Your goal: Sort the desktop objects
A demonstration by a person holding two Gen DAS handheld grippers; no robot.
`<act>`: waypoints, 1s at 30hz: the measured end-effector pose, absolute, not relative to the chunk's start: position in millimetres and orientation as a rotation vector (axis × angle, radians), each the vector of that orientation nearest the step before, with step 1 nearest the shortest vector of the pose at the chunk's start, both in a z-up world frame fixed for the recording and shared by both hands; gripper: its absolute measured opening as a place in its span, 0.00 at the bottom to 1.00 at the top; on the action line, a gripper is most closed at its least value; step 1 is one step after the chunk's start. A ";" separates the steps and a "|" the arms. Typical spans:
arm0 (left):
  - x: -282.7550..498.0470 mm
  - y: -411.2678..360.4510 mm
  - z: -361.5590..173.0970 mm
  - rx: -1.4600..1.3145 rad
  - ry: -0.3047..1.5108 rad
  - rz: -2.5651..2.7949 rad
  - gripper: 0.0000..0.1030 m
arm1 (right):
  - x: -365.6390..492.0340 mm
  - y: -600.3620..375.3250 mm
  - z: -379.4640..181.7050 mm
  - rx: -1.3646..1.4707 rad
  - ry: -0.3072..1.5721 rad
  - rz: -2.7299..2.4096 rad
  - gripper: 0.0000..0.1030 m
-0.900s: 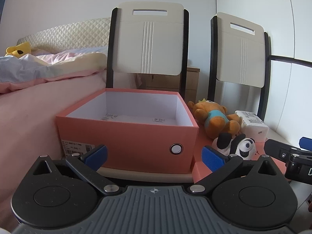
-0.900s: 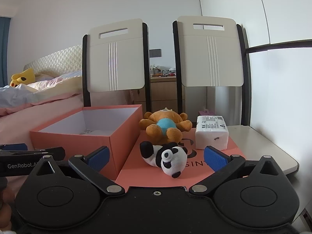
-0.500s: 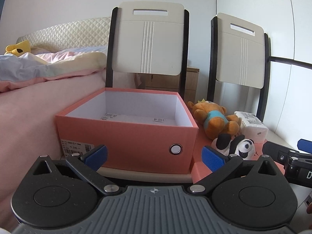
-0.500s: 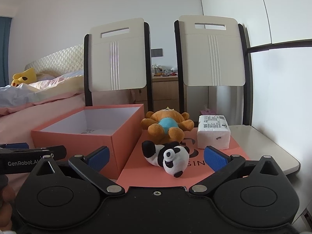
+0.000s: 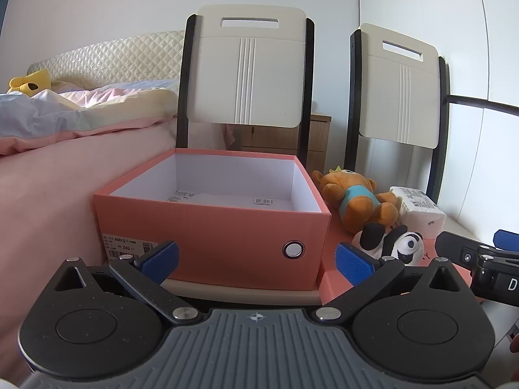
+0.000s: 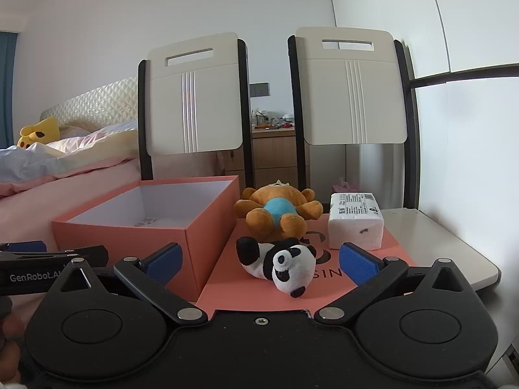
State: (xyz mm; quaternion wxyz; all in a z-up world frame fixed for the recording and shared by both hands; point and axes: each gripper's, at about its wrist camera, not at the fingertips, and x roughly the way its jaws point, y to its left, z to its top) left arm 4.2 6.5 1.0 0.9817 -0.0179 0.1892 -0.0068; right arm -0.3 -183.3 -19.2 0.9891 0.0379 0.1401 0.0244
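Facing panda toy (image 6: 279, 267), right tool (image 6: 261, 264) wide open, empty, nearer one. Panda on pink lid (image 6: 356, 259) on desk, dead ahead, long axis crosswise. Left tool (image 5: 256, 259) open, empty, facing box (image 5: 227, 233).

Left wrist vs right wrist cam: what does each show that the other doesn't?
Left wrist only: the box's front face with its round eyelet and barcode label.

Right wrist only: the wall socket and cluttered dresser top.

Both: open pink box, panda plush, orange bear plush, tissue pack, two chair backs.
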 end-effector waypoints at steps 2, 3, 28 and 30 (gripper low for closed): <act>4.6 6.8 1.1 -0.038 0.381 -0.013 1.00 | -0.4 -182.8 -19.3 0.076 0.281 0.050 1.00; 4.6 7.0 1.2 -0.038 0.382 -0.015 1.00 | -0.4 -182.9 -19.5 0.077 0.281 0.050 1.00; 4.2 9.6 1.9 -0.063 0.379 -0.024 1.00 | -2.8 -184.1 -19.6 0.090 0.264 0.037 1.00; 5.1 8.0 1.5 -0.061 0.379 -0.022 1.00 | -2.4 -183.9 -19.5 0.088 0.265 0.040 1.00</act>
